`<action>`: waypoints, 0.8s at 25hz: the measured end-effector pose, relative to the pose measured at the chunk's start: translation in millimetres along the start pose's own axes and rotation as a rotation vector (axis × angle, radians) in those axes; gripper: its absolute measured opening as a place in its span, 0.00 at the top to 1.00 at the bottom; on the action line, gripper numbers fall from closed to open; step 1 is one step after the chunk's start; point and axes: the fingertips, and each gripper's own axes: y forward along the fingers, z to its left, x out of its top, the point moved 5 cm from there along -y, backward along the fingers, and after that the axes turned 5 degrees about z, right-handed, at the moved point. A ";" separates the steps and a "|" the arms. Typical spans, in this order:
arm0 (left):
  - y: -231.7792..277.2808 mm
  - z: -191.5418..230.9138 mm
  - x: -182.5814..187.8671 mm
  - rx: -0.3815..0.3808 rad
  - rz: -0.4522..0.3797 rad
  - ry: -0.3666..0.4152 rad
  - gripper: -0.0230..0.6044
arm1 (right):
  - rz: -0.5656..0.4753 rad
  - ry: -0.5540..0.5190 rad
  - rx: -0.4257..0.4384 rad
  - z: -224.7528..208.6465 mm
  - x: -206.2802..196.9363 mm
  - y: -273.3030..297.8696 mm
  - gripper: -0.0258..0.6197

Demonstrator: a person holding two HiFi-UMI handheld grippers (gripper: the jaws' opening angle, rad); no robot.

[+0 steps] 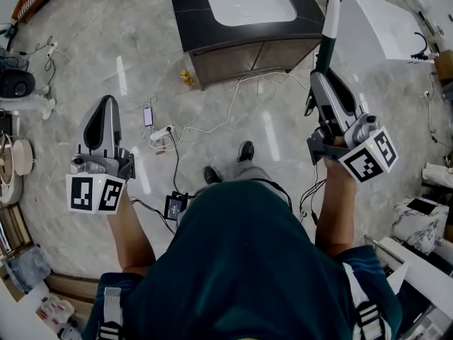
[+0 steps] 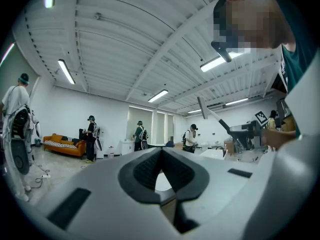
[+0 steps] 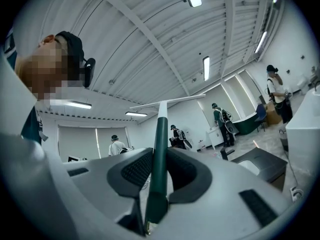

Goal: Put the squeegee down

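The squeegee [image 1: 330, 27] has a dark green handle, a white neck and a thin white blade at its far end. My right gripper [image 1: 327, 76] is shut on the green handle, and the squeegee sticks out forward over the corner of the dark vanity [image 1: 191, 9]. In the right gripper view the handle [image 3: 160, 134] runs up between the pads [image 3: 135, 170] to the blade [image 3: 167, 103]. My left gripper [image 1: 107, 103] is held out over the floor at the left. Its jaws meet at the tips [image 2: 161, 151] with nothing between them. The left gripper view also shows the squeegee [image 2: 207, 113] at the right.
A white sink [image 1: 251, 6] sits in the vanity top straight ahead. A white tub [image 1: 386, 23] stands at the right. Cables [image 1: 212, 126], a power strip [image 1: 161, 134] and a phone [image 1: 148, 115] lie on the marble floor. Several people and an orange sofa [image 2: 62, 145] are farther off.
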 end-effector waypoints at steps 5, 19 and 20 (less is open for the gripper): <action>30.8 -14.8 10.2 0.044 0.004 0.012 0.96 | 0.001 -0.001 0.045 -39.4 18.1 13.9 0.82; 91.6 -55.8 20.8 0.154 0.000 0.020 0.96 | 0.028 0.014 0.159 -125.9 44.3 39.6 0.82; 94.1 -56.9 21.7 0.159 0.001 0.020 0.96 | 0.028 0.015 0.165 -129.3 45.6 41.6 0.82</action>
